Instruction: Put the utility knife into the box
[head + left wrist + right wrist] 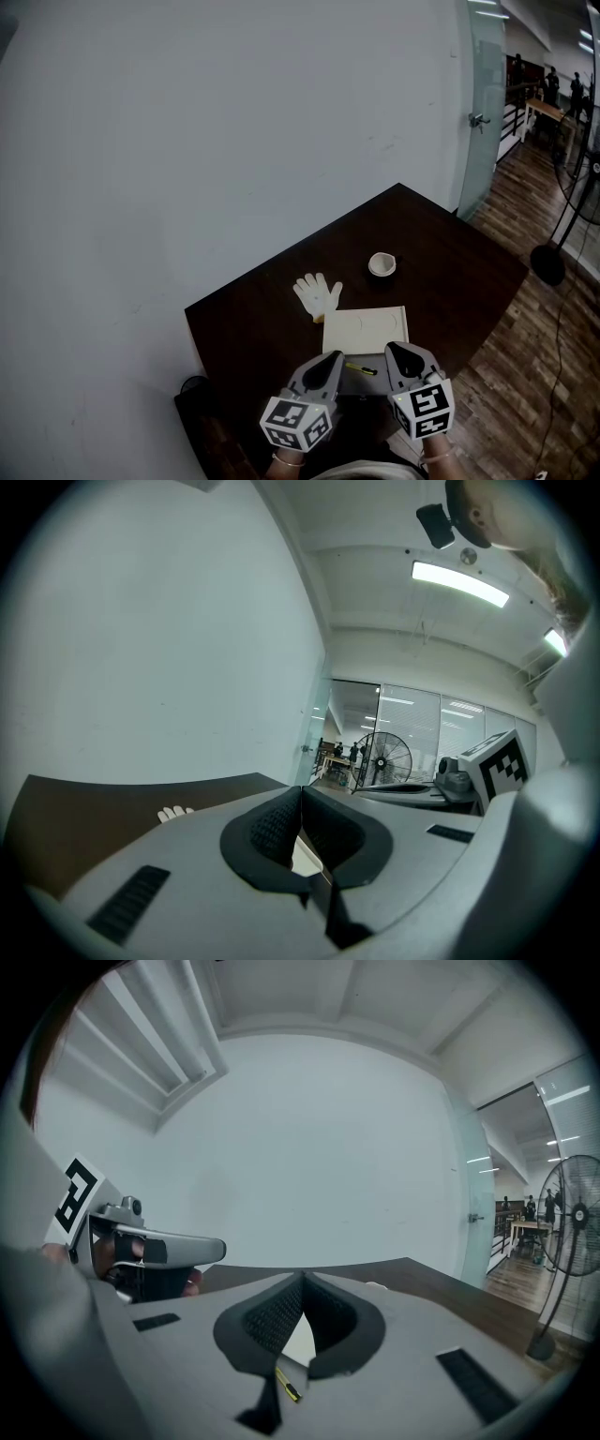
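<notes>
Flat cream box [366,330] on dark wood desk [450,262]; slim yellow-black utility knife [361,368] beside it. Left tool [330,359], right tool [395,350]: closed, empty.

Table [441,244]: the surface lies bare toward the far corner and along the left edge, where the wall [234,141] rises. Obstacles: a flat white box [366,330] near the front edge; a white glove [318,294] just beyond the box's far left corner; a small white bowl [382,264] farther right, apart from both, with open passage between.
</notes>
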The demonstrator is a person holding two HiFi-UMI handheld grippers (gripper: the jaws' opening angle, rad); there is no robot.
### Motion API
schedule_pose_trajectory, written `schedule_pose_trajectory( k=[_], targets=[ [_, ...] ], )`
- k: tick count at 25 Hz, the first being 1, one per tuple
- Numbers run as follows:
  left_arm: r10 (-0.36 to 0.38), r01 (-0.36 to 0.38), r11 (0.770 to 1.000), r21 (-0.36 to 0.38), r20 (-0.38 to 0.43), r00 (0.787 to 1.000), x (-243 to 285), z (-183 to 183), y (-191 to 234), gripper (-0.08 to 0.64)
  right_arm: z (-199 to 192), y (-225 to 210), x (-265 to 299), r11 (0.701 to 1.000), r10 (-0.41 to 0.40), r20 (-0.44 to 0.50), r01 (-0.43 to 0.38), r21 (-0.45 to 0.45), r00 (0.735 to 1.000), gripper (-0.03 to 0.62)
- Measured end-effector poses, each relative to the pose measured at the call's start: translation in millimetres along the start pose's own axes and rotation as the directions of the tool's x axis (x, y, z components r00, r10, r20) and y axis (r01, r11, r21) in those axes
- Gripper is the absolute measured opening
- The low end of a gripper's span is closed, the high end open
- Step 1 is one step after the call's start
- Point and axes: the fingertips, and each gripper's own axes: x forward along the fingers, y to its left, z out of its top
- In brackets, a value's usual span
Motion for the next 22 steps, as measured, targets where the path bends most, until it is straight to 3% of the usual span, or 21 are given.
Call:
schedule_pose_trajectory(
  k=[10, 22],
  targets=[
    [-0.012, 0.012, 1.000, 0.001, -0.012, 1.000, 4.3, -3.5, -1.4, 0.017, -1.0, -3.2, 4.7, 1.000, -0.021, -0.004, 0.021, -0.021, 1.000, 0.008],
    [-0.002, 0.002, 1.000, -0.003, -0.016, 1.000, 2.8, -4.5, 5.3, 0.018, 1.3, -0.5, 6.9, 0.999, -0.009, 0.015, 0.009, 0.040, 1.000, 0.006]
  ],
)
